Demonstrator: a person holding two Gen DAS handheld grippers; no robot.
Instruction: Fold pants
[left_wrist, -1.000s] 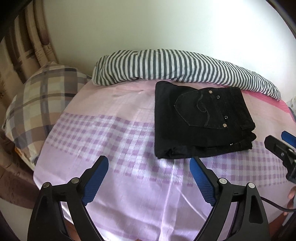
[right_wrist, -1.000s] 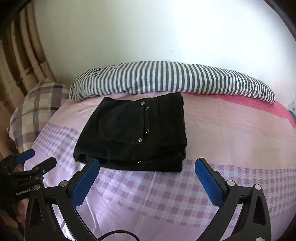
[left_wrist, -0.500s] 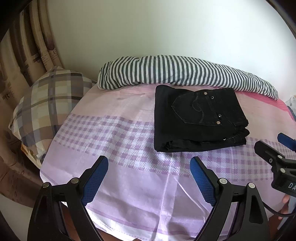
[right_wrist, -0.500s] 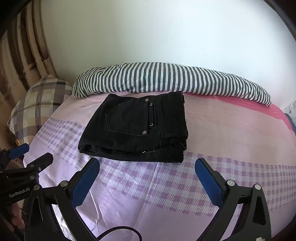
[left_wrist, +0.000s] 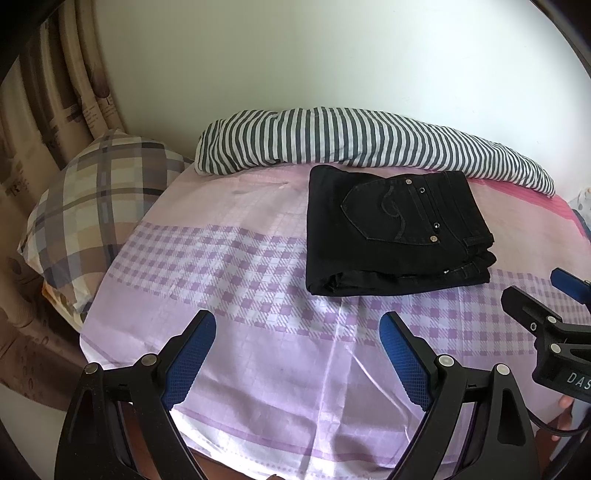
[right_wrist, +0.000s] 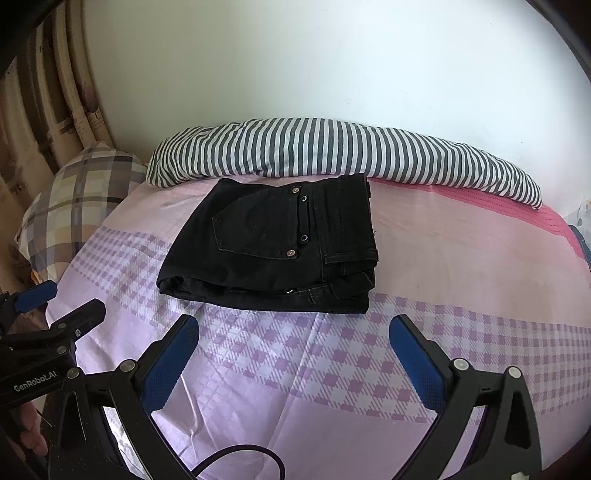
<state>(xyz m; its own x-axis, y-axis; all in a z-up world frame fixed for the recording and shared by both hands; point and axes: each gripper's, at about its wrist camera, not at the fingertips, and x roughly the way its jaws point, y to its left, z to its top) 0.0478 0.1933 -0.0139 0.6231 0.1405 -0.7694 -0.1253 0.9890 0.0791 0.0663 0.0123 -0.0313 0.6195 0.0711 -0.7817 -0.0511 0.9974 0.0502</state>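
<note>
Black pants (left_wrist: 395, 229) lie folded in a flat rectangle on the bed, back pocket up; they also show in the right wrist view (right_wrist: 273, 251). My left gripper (left_wrist: 297, 328) is open and empty, held over the near part of the bed, short of the pants and to their left. My right gripper (right_wrist: 293, 332) is open and empty, just in front of the pants' near edge. Each gripper shows at the edge of the other's view: the right one (left_wrist: 546, 302) and the left one (right_wrist: 55, 306).
The bed has a pink and purple checked sheet (left_wrist: 229, 258). A grey-striped bolster (left_wrist: 362, 144) lies along the white wall behind the pants. A plaid pillow (left_wrist: 92, 206) sits at the left by a curtain (left_wrist: 55, 110). The bed's near edge drops off below the grippers.
Both grippers have drawn back and away from the folded pants, so more of the bed shows. The pants have not moved. Both grippers stay open.
</note>
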